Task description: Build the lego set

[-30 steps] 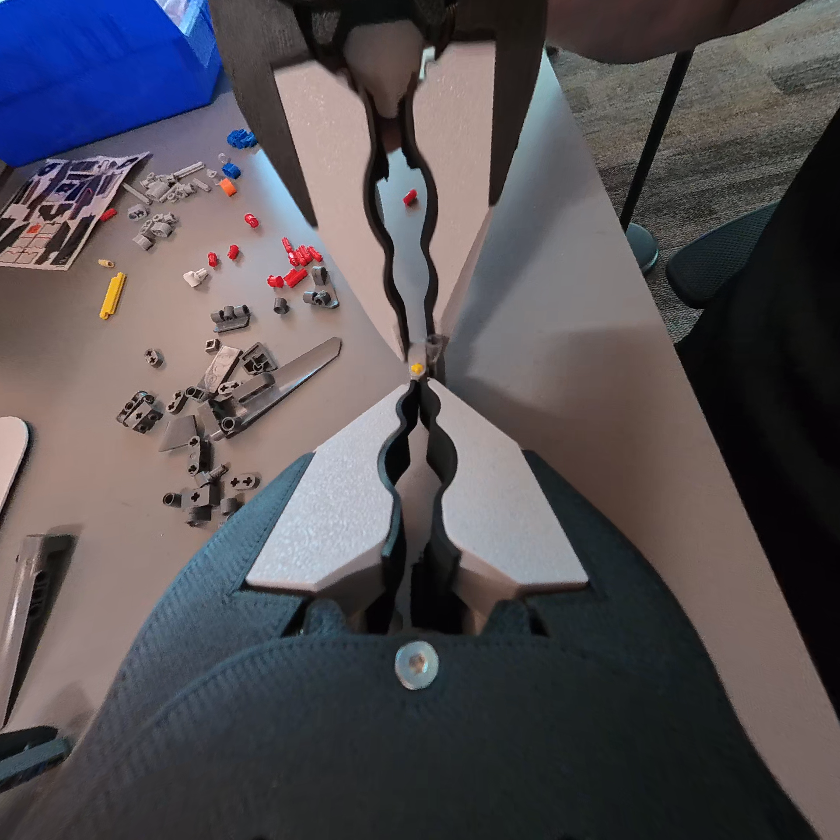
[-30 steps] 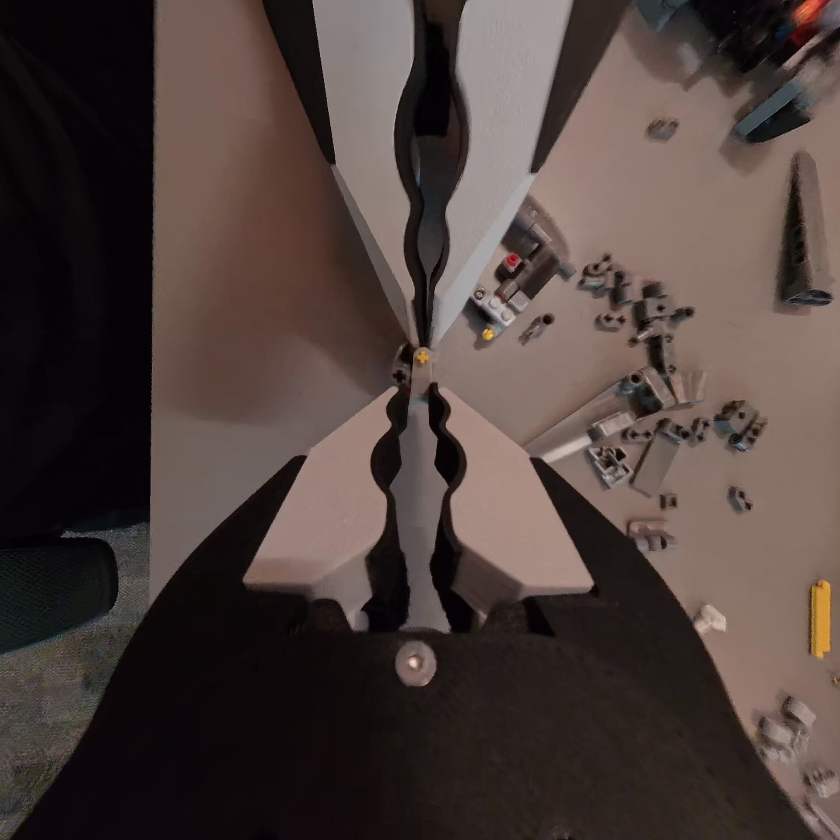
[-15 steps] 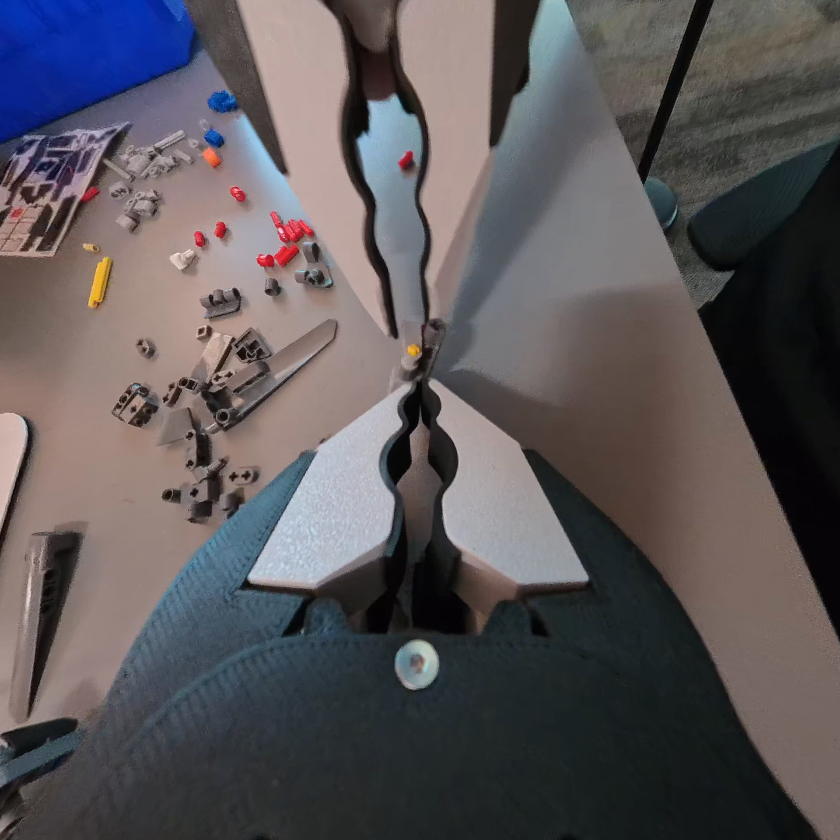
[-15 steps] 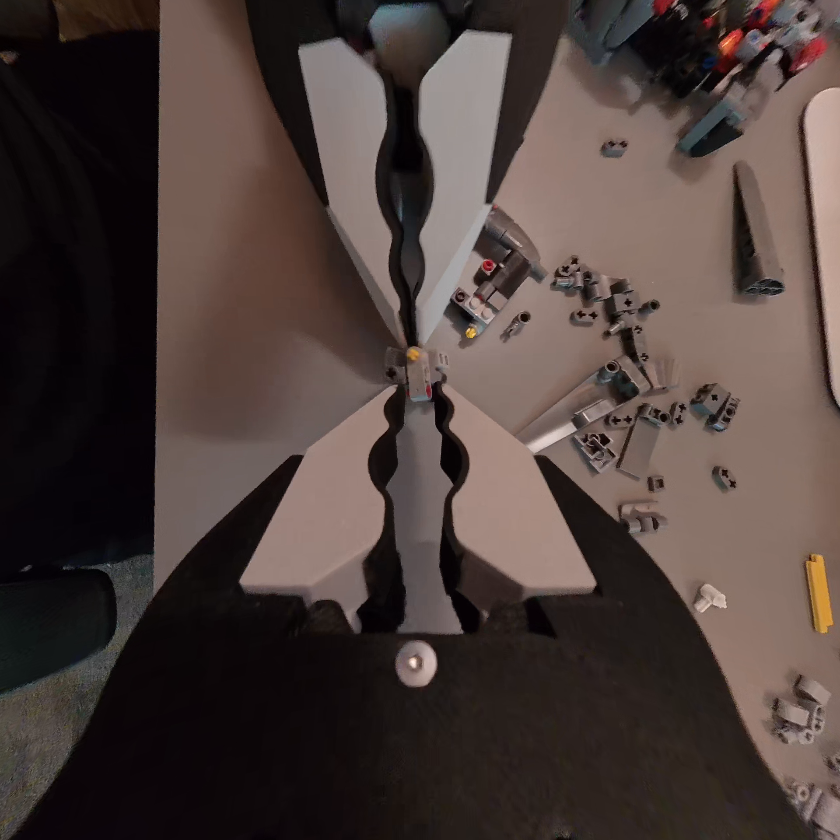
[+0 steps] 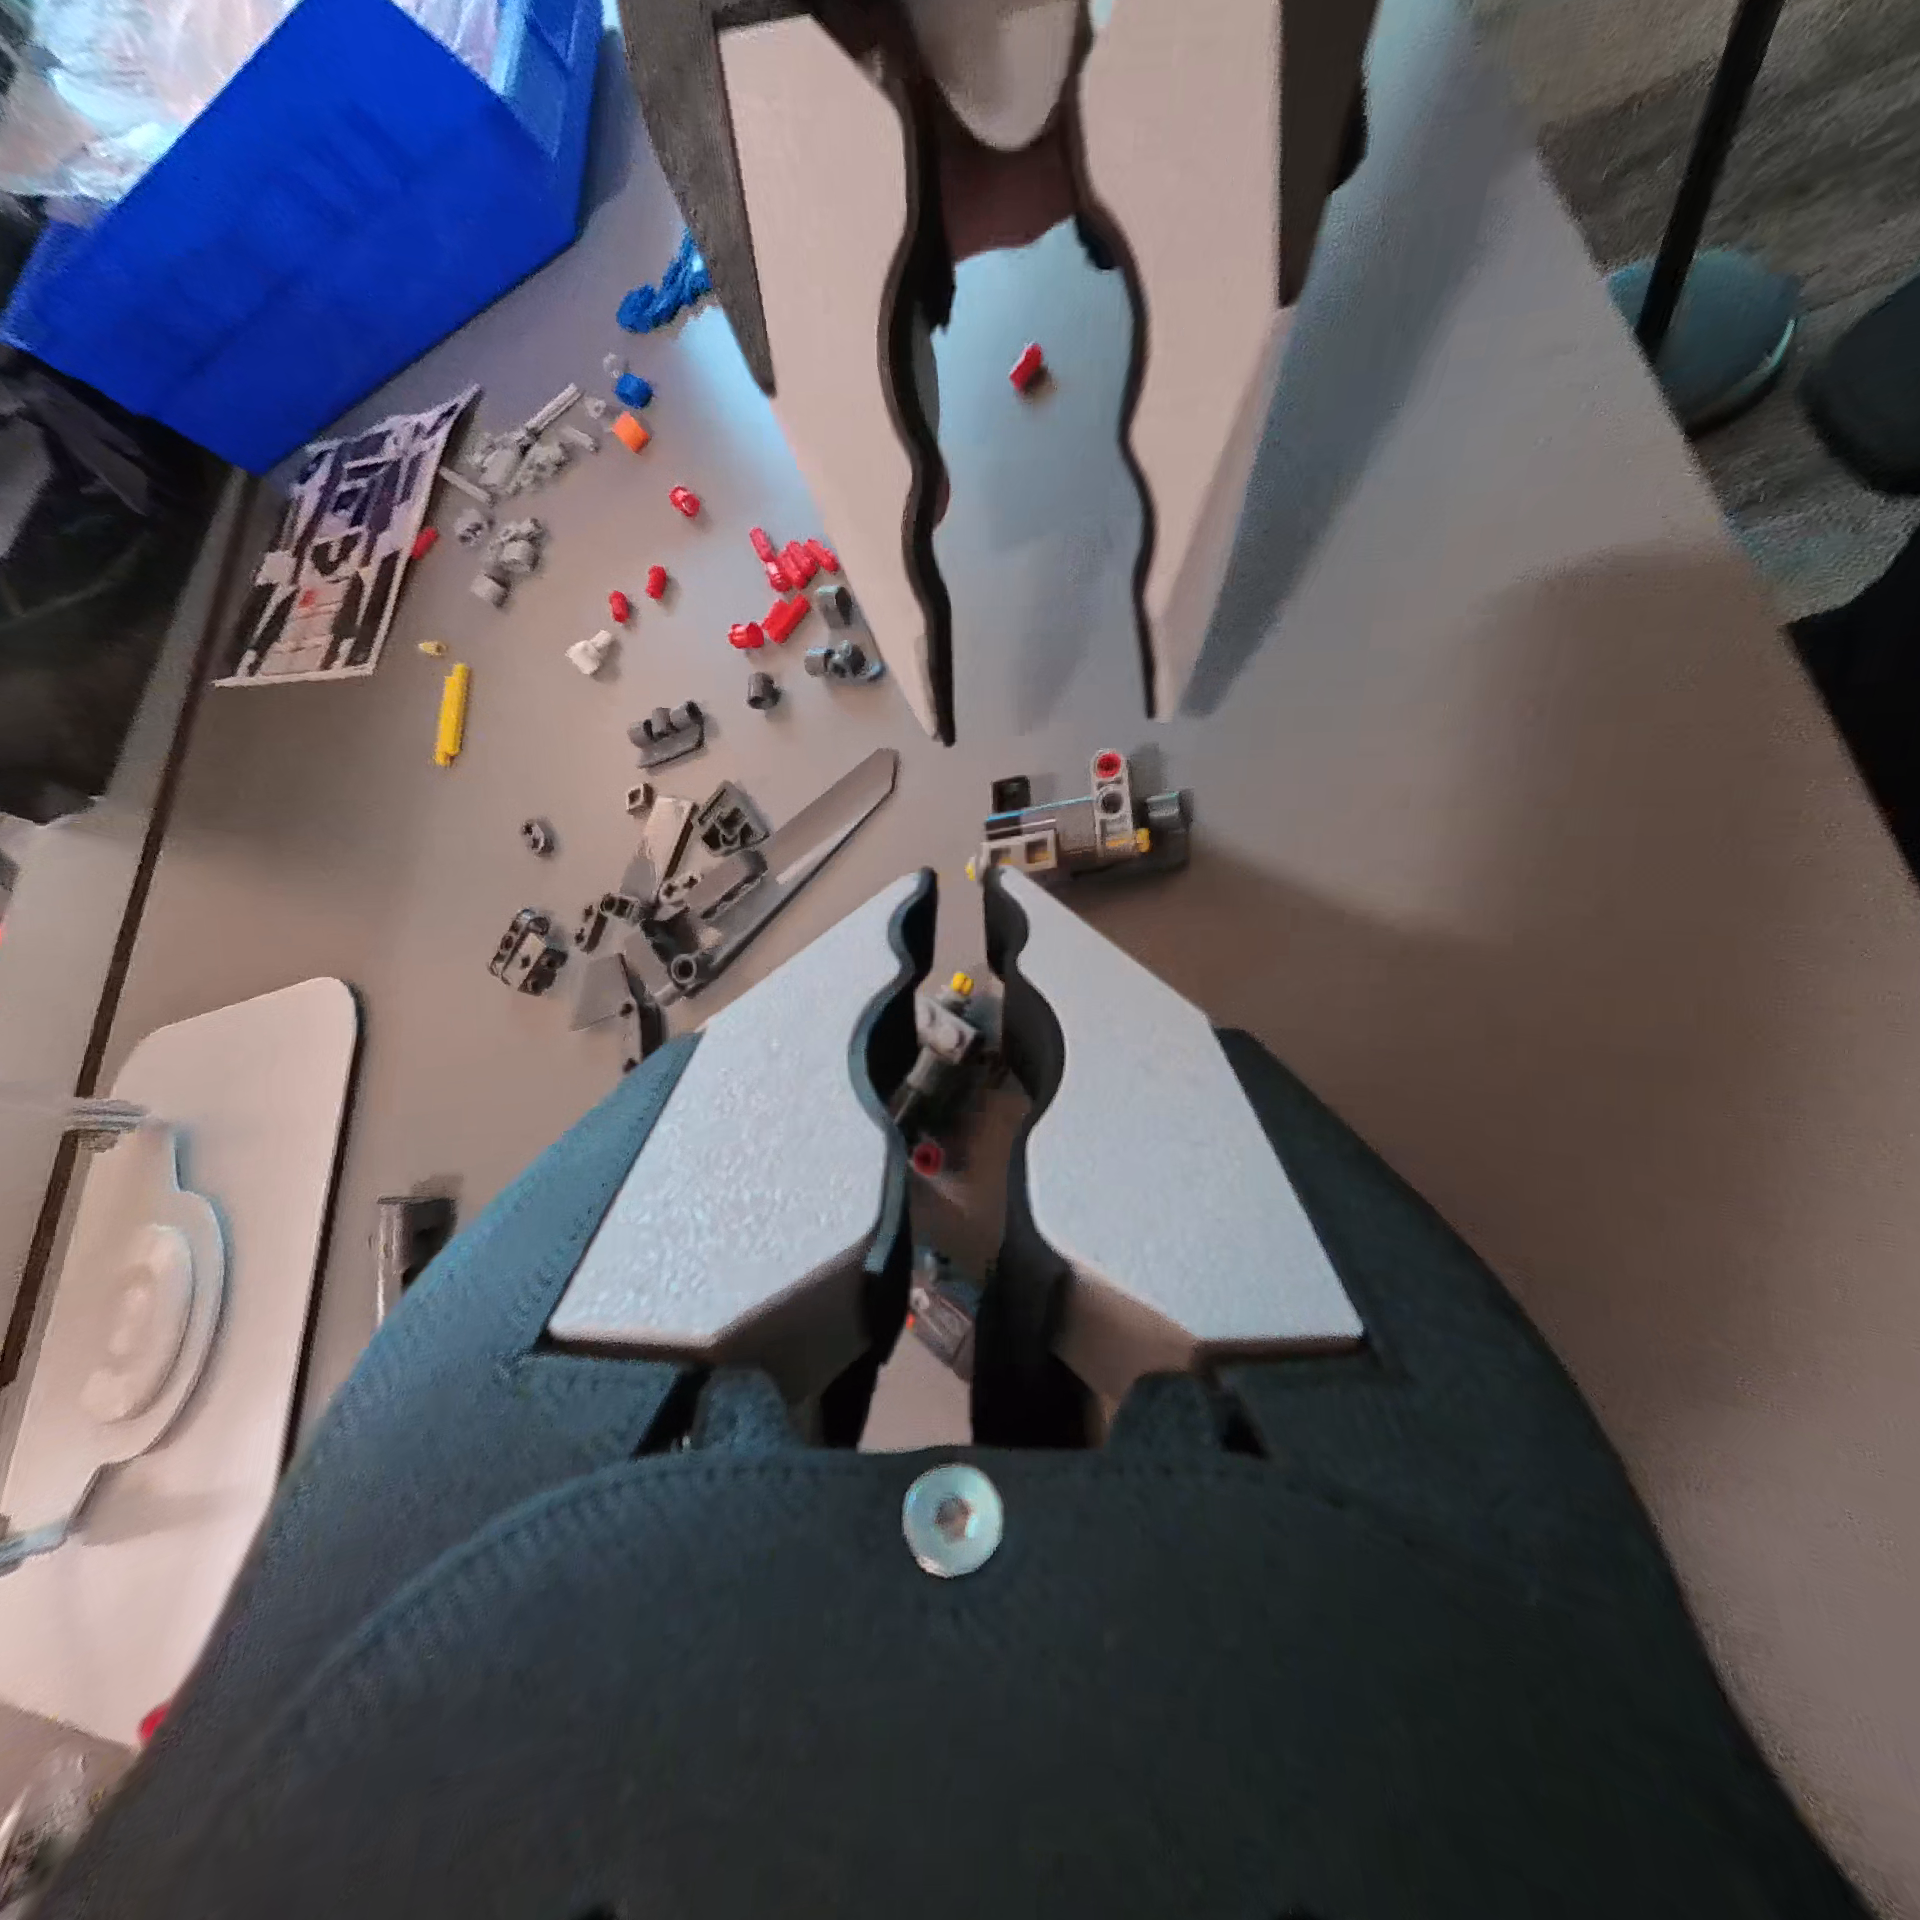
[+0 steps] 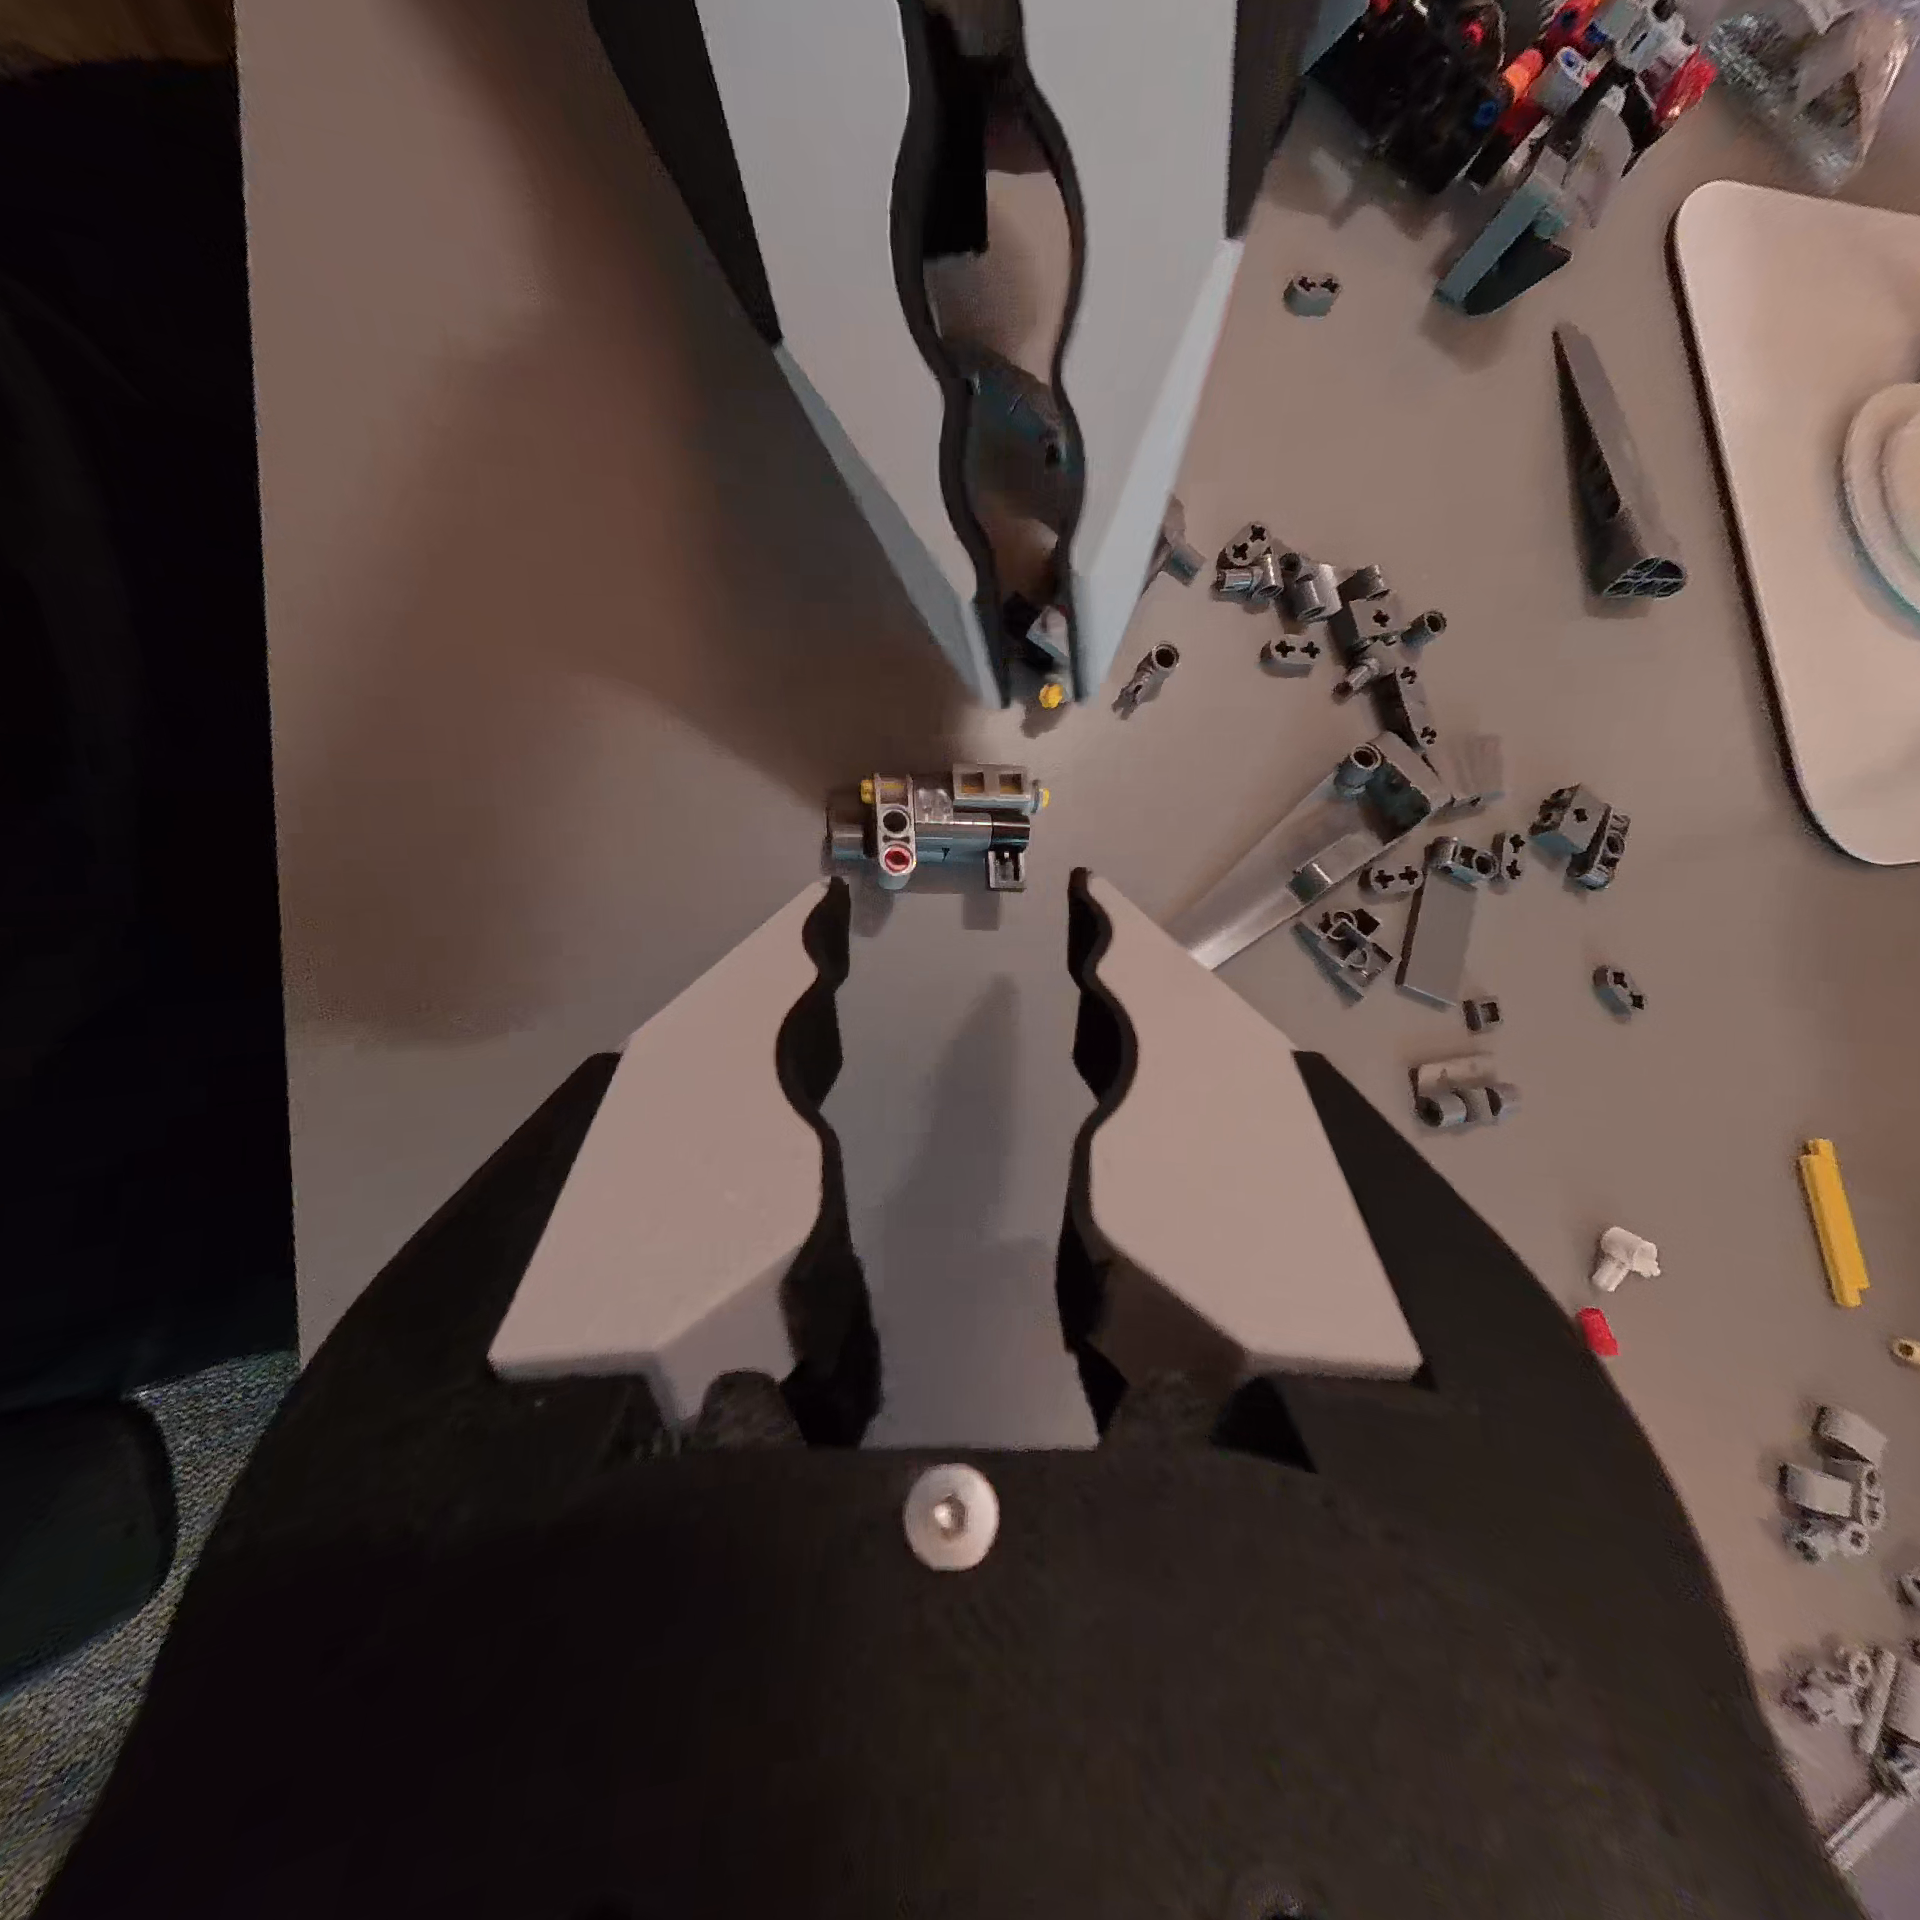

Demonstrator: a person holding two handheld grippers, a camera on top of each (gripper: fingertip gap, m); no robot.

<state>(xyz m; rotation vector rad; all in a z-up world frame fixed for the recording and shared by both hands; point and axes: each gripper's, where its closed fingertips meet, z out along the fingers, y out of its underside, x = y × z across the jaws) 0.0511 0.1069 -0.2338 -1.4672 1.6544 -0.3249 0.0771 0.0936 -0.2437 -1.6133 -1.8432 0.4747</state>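
Note:
A small grey brick assembly (image 5: 1086,826) with a red pin and yellow pin ends lies on the grey table, between the two grippers. My left gripper (image 5: 961,881) is slightly open with nothing between its tips, which stand just short of the assembly's left end. A second small grey assembly (image 5: 940,1039) lies on the table beneath the left fingers. My right gripper (image 6: 958,883) is wide open and empty, its tips just short of the assembly (image 6: 940,826). Each gripper also shows at the top of the other's view, the left one (image 6: 1037,694) and the right one (image 5: 1047,717).
Loose grey pieces and a long flat blade (image 5: 665,883) lie left of the grippers, with red pins (image 5: 784,592), a yellow axle (image 5: 452,712), a printed sheet (image 5: 332,561) and a blue bin (image 5: 312,239). A white board (image 6: 1787,468) and a dark tapered piece (image 6: 1616,488) lie beyond. The table edge (image 6: 260,727) is close. Less than 4 cm separates the two grippers' tips. The long flat blade (image 5: 665,883) lies around 10 cm away from my right fingertips. My right wrist view (image 6: 1420,891) looks at it from another angle.
Both grippers were shut tip to tip on the small grey assembly. Both have opened and drawn apart, the right one widely, and the assembly now lies on the table.

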